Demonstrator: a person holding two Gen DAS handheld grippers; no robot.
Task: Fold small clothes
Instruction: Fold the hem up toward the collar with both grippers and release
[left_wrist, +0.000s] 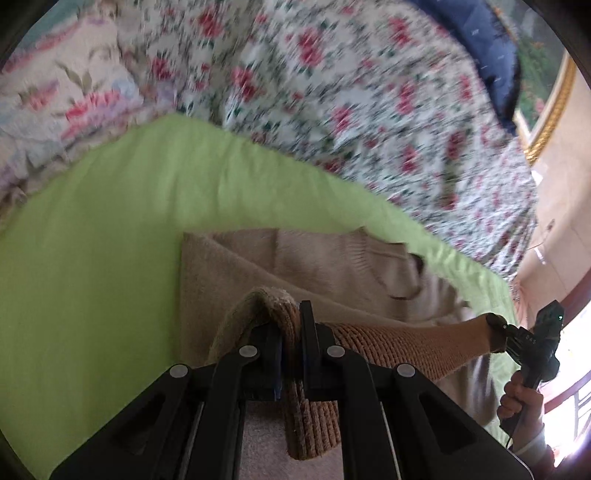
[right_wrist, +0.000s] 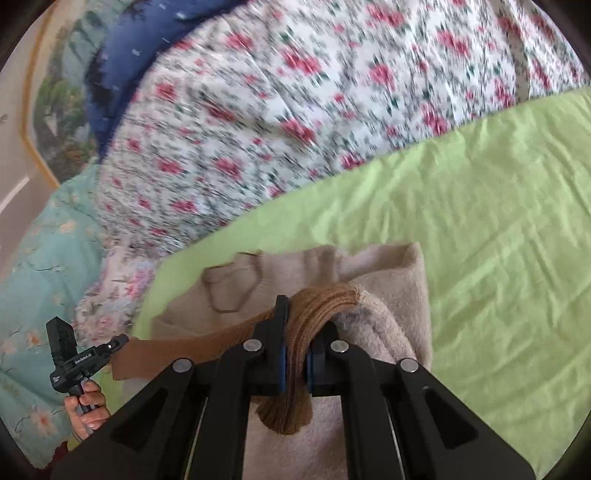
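A small beige knit sweater (left_wrist: 332, 266) lies on a green sheet (left_wrist: 92, 258), and shows in the right wrist view (right_wrist: 388, 280) too. My left gripper (left_wrist: 291, 332) is shut on the sweater's brown ribbed hem (left_wrist: 388, 347) at one corner, lifted above the body. My right gripper (right_wrist: 295, 343) is shut on the ribbed hem (right_wrist: 321, 302) at the other corner. The hem is stretched between the two grippers. Each gripper shows in the other's view: the right one (left_wrist: 517, 336), the left one (right_wrist: 99, 350).
A bunched floral quilt (left_wrist: 351, 92) rises behind the green sheet (right_wrist: 480, 221). A dark blue pillow (right_wrist: 140, 40) lies at the back. A teal floral cover (right_wrist: 37, 277) is to one side. A gold-framed picture (left_wrist: 546, 110) hangs on the wall.
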